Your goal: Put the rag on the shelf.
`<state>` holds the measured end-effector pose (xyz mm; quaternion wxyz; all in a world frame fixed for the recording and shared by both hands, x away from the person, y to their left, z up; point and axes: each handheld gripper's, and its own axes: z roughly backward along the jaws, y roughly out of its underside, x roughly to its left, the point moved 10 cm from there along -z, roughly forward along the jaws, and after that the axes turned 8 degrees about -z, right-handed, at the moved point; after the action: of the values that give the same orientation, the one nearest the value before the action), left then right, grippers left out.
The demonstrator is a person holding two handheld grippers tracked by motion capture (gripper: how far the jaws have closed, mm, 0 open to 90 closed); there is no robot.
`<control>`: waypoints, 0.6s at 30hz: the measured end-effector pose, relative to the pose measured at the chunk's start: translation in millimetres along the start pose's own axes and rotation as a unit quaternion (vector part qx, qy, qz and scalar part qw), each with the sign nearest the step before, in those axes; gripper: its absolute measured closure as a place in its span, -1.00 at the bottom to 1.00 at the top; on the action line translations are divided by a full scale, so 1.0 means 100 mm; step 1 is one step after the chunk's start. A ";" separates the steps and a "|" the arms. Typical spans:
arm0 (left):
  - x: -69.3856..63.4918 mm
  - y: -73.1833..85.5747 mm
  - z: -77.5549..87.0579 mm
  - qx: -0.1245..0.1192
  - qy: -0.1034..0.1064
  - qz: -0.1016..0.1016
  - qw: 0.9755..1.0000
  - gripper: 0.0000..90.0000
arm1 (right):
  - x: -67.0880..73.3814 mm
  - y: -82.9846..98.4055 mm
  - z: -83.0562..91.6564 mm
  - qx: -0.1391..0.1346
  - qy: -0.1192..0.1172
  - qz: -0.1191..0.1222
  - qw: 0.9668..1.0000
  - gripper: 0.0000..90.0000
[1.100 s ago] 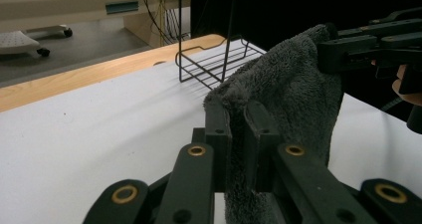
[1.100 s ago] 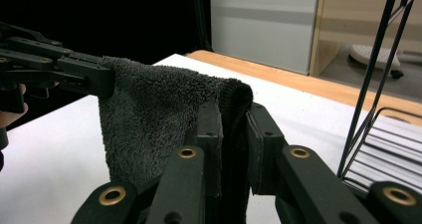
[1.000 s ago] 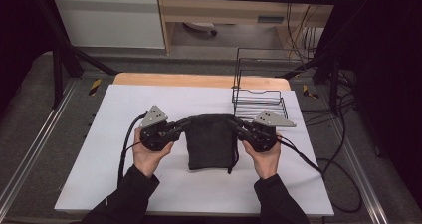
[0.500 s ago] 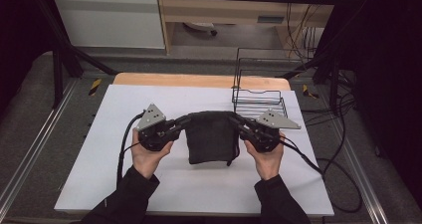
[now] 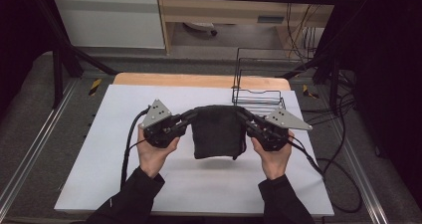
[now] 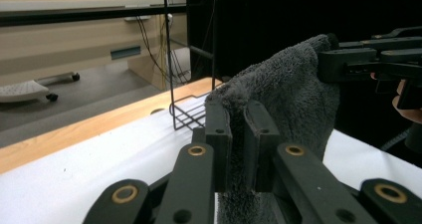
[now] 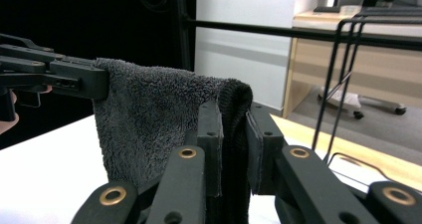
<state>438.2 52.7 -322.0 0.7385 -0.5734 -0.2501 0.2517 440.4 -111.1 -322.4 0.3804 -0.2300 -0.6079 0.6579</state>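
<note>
Towel hangs folded between my left tool and right tool, both clamped on top corners; thin pinch could slip, or it snags the rack.

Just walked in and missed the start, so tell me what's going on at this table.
A person holds a dark grey towel up between two handheld tools. The left claw is shut on the towel's upper left corner and the right claw on its upper right corner, so the folded cloth hangs between them above the white table, casting a shadow below. A black wire rack stands behind, at the table's far right.
</note>
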 end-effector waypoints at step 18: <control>-0.22 -0.44 -0.32 -0.041 0.009 -0.012 0.999 0.83 | -0.26 -0.35 0.34 -0.058 0.051 0.007 0.997 0.76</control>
<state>446.4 5.8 -287.5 0.7195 -0.6027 -0.2600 0.2270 438.2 -153.9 -287.3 0.3925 -0.2894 -0.6232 0.6115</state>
